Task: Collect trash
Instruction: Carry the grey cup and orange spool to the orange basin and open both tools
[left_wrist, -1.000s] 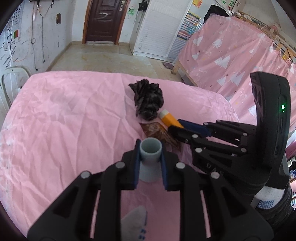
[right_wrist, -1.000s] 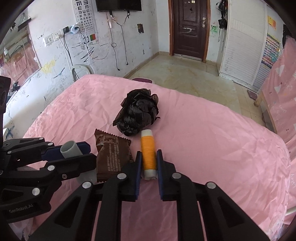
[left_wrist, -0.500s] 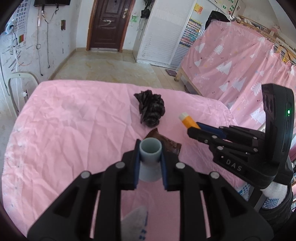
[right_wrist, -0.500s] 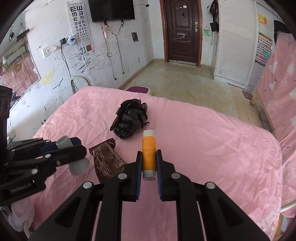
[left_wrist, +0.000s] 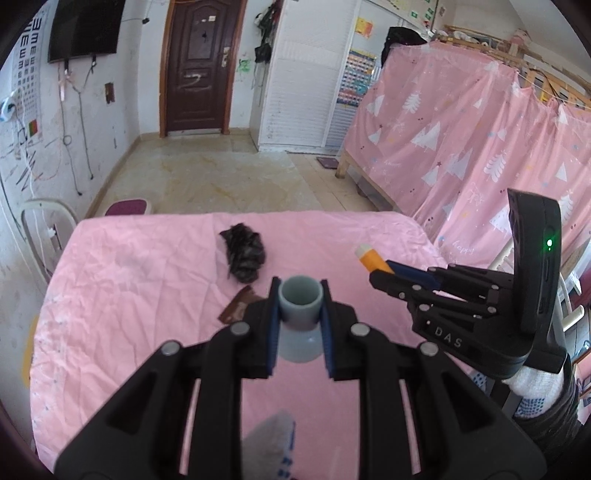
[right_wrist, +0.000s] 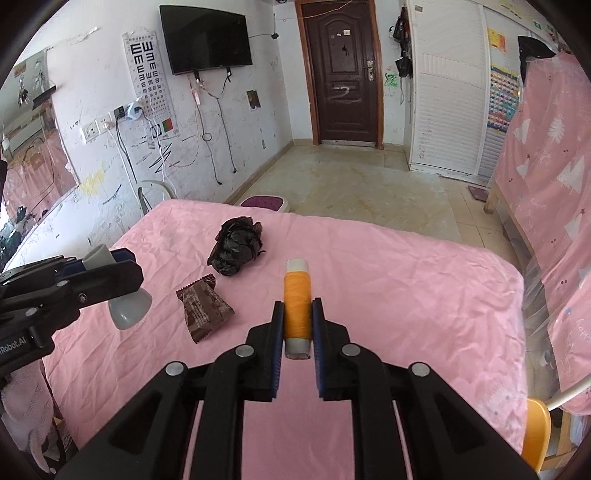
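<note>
Above the pink-covered table (right_wrist: 406, 280), a grey funnel-shaped cup (left_wrist: 300, 314) is clamped in the left gripper (left_wrist: 299, 317), and an orange thread spool (right_wrist: 297, 306) is clamped in the right gripper (right_wrist: 297, 325). A brown wrapper (right_wrist: 205, 308) and a crumpled black bag (right_wrist: 236, 251) are left near the far left corner.

Lifted both tools since 1 s ago: my left gripper (left_wrist: 298, 312) has carried the grey funnel (left_wrist: 298, 319) up off the pink sheet (right_wrist: 406, 280), my right gripper (right_wrist: 297, 325) has raised the orange thread spool (right_wrist: 296, 301) clear of the brown wrapper (right_wrist: 205, 308).
</note>
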